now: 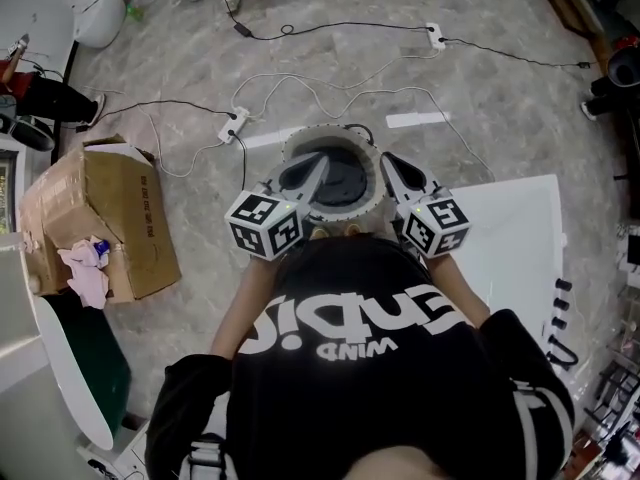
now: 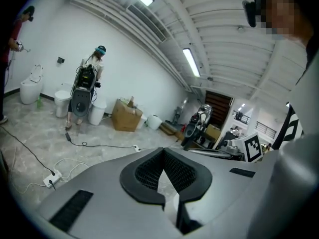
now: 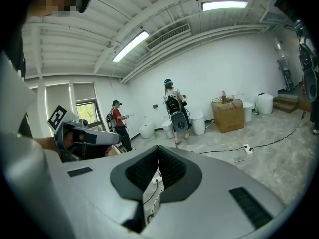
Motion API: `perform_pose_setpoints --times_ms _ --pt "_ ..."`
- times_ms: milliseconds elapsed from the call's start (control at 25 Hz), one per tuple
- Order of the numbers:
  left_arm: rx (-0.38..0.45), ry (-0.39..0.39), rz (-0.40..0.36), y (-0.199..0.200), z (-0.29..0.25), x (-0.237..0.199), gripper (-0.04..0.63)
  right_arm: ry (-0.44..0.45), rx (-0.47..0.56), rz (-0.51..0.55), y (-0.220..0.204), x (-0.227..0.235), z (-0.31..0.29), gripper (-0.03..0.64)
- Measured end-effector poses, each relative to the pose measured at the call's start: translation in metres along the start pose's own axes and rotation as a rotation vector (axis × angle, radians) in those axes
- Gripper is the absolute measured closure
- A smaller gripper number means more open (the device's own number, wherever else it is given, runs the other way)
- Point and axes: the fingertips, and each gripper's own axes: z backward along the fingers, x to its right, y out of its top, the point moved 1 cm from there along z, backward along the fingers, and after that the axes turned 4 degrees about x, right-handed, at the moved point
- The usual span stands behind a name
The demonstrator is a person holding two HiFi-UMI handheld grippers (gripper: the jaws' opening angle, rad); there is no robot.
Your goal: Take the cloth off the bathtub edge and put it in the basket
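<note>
Far left on the grey marbled floor (image 1: 170, 63): brown cardboard box (image 1: 110, 208), flaps open, crumpled pink cloth (image 1: 85, 268) hanging at its near corner. Below that, the white curved bathtub edge (image 1: 72, 383). White power strip (image 1: 233, 125) with white cable lies on the floor between box and basket. Left gripper (image 1: 318, 168): jaws fully closed, pads meeting at the tips, nothing held. The left gripper view (image 2: 163, 151) confirms it, only floor showing through the gap behind the tips; that view looks roughly level across the room at a person wearing a backpack rig (image 2: 87, 86). Centre: round white ribbed-rim basket (image 1: 330, 131) on the floor, dark grey cloth (image 1: 345, 186) bunched inside it, free of both grippers. In the head view both gripper tips sit over the basket mouth, one each side of the cloth; height above it can't be judged. Right gripper (image 1: 392, 168): jaws closed too, tips touching, empty. Same in the right gripper view (image 3: 158, 149), cable showing through the gap. Right of the basket: flat white panel (image 1: 515, 238) on the floor. Wearer's black printed t-shirt (image 1: 370, 368) fills the bottom of the head view
</note>
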Motion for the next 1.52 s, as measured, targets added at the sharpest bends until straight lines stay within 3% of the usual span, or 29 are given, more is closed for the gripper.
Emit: perform_pose_setpoints --times_ms 600,960,1520 --pt "0.046 0.061 -0.071 0.009 0.007 -0.014 0.58 0.024 0.024 0.043 0.008 -0.01 -0.016 0.603" --pt "0.083 0.104 -0.069 0.016 0.016 -0.026 0.58 0.025 0.044 0.054 0.016 -0.006 -0.013 0.603" --pt "0.085 0.11 -0.031 0.014 0.027 -0.034 0.58 0.067 0.04 0.063 0.015 -0.017 -0.013 0.603"
